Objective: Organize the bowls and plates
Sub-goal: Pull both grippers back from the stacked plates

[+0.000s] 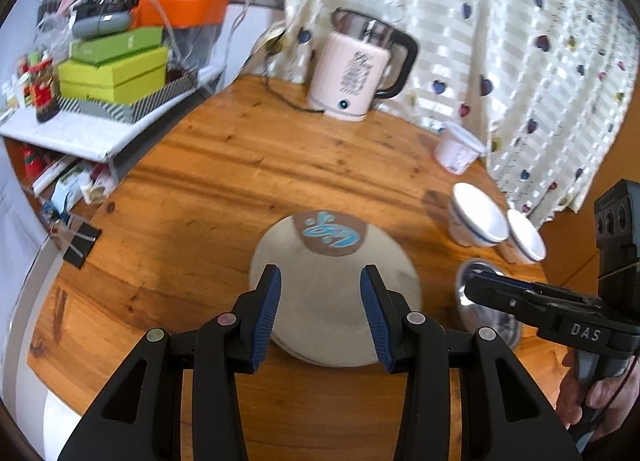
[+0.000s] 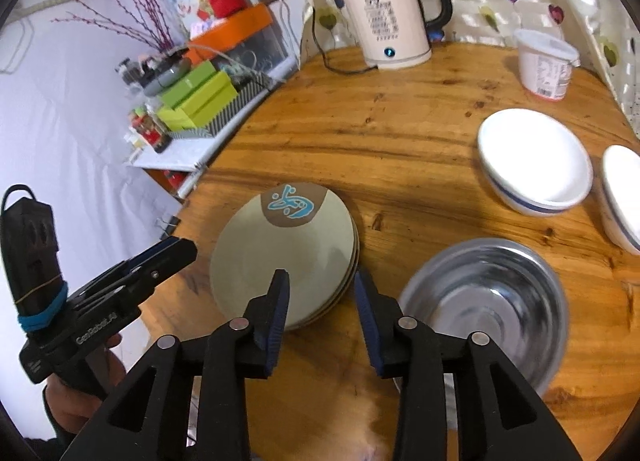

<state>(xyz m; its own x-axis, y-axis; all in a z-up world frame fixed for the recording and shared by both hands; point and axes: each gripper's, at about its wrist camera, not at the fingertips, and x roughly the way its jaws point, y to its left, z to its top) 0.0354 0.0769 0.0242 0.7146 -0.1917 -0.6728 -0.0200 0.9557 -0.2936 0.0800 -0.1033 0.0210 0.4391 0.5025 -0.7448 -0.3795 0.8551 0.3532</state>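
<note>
A stack of grey-green plates (image 1: 336, 293) with a brown and blue motif lies on the round wooden table (image 1: 224, 181); it also shows in the right wrist view (image 2: 288, 257). My left gripper (image 1: 320, 289) is open and empty, above the stack. My right gripper (image 2: 322, 293) is open and empty, over the stack's right edge, next to a steel bowl (image 2: 488, 309). The steel bowl also shows in the left wrist view (image 1: 480, 309), partly hidden by the right gripper. Two white bowls with blue rims (image 2: 536, 161) (image 2: 624, 197) stand to the right; in the left wrist view they show further back (image 1: 476, 217) (image 1: 524, 237).
A pink electric kettle (image 2: 388, 9) with its cord stands at the table's far edge. A white plastic tub (image 2: 546, 61) stands at the far right. A cluttered shelf with green boxes (image 1: 112, 73) is left of the table. A curtain (image 1: 500, 41) hangs behind.
</note>
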